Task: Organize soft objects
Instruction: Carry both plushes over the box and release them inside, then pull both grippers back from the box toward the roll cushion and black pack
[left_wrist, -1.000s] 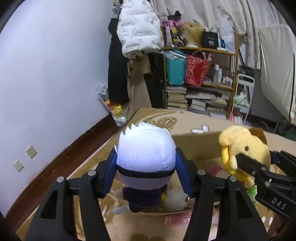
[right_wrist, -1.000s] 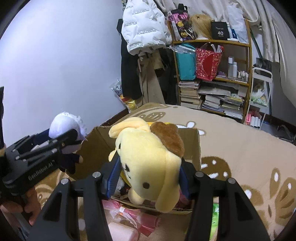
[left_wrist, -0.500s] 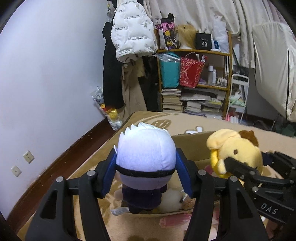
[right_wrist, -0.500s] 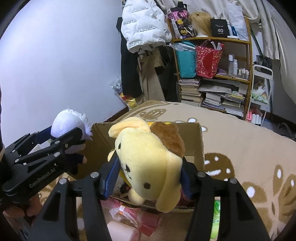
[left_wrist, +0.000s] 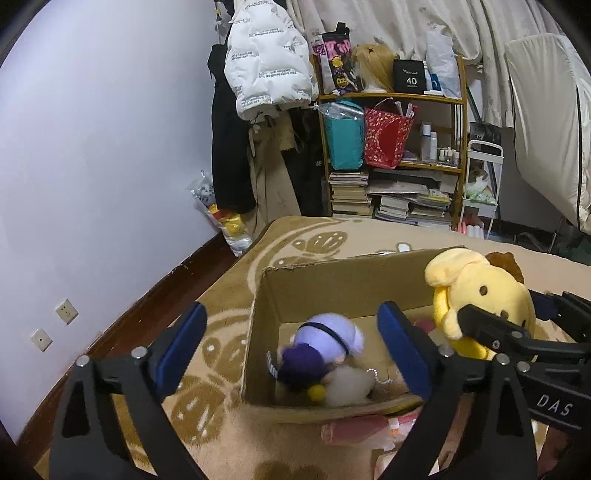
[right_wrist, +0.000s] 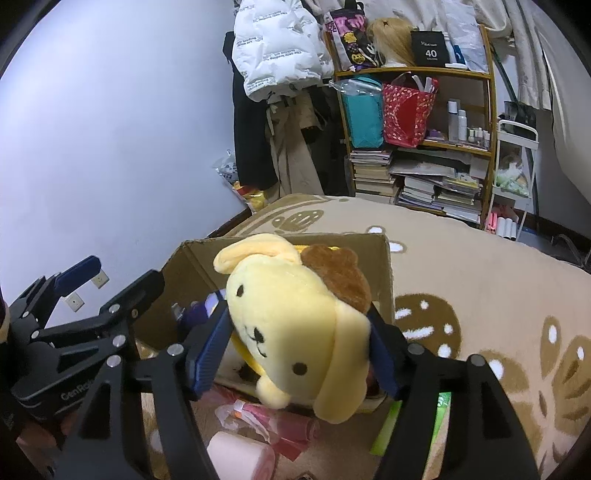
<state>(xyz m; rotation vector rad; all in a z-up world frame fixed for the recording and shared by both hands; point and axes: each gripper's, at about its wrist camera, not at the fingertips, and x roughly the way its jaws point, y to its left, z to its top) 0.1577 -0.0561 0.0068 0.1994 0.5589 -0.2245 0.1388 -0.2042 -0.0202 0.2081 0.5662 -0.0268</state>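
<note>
A white-haired doll in purple clothes (left_wrist: 320, 350) lies blurred inside the open cardboard box (left_wrist: 325, 284) on other soft toys. My left gripper (left_wrist: 291, 343) is open and empty above the box's left half. My right gripper (right_wrist: 299, 343) is shut on a yellow dog plush with a brown cap (right_wrist: 295, 321), held above the box's near right side; the plush also shows in the left wrist view (left_wrist: 480, 295). The left gripper shows at the left of the right wrist view (right_wrist: 110, 280).
The box (right_wrist: 380, 266) stands on a beige patterned rug (right_wrist: 480, 288). Pink packets (right_wrist: 266, 421) and a green packet (right_wrist: 436, 417) lie on the rug before the box. A cluttered shelf (left_wrist: 391, 155) and hanging coats (left_wrist: 266, 74) stand at the back wall.
My left gripper has opened and the white-haired doll has dropped from it into the box. The right gripper still holds the yellow plush, now nearer the box.
</note>
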